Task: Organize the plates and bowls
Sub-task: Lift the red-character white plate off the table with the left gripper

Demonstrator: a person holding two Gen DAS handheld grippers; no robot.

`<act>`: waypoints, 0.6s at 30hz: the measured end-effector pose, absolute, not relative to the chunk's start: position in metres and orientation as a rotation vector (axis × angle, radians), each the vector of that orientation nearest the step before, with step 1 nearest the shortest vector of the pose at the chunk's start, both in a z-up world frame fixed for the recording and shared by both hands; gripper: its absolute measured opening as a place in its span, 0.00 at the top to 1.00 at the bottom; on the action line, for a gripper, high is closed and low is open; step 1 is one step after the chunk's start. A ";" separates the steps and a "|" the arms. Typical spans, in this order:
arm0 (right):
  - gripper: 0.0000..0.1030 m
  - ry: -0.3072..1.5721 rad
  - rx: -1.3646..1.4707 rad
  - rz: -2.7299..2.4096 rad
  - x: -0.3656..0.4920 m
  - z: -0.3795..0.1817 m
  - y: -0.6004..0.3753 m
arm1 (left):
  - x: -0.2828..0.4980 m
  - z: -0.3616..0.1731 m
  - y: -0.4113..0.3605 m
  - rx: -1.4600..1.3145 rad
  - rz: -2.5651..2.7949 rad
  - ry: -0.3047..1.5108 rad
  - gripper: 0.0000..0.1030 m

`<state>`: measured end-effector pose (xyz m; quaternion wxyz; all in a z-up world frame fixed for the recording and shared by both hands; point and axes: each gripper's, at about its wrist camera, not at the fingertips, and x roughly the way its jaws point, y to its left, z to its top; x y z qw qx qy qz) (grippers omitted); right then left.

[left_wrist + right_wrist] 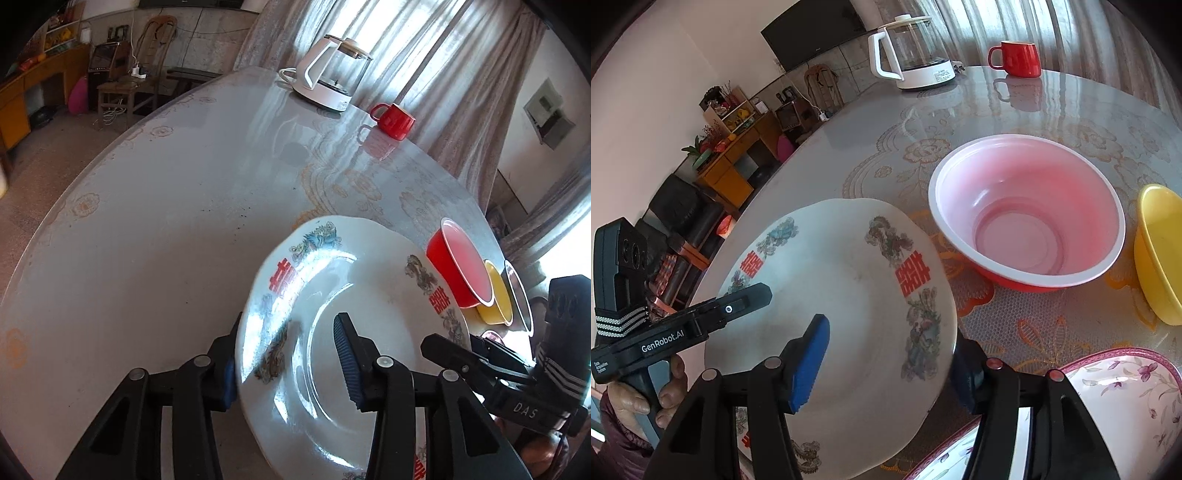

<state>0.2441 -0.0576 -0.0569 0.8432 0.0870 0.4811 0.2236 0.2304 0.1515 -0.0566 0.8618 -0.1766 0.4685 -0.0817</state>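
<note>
Both grippers straddle opposite rims of the white dragon-patterned plate (849, 295) over the round table (147, 221), left gripper (291, 363) and right gripper (886, 363) fingers apart, beside the red bowl (1027, 210).

The plate (846, 295) is white with red characters and grey-blue dragons. One bowl (1027, 214) is red outside, pink inside; another (1160, 254) yellow. The mug (1019, 59) is red, the kettle (912, 51) white.
</note>
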 end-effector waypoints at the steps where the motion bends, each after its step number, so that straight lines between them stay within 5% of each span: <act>1: 0.39 1.015 0.183 0.470 0.244 -0.057 -0.057 | 0.229 -0.057 0.151 -0.374 -0.174 0.982 0.57; 18: 0.34 0.994 0.143 0.467 0.246 -0.056 -0.050 | 0.215 -0.054 0.144 -0.301 -0.166 0.996 0.57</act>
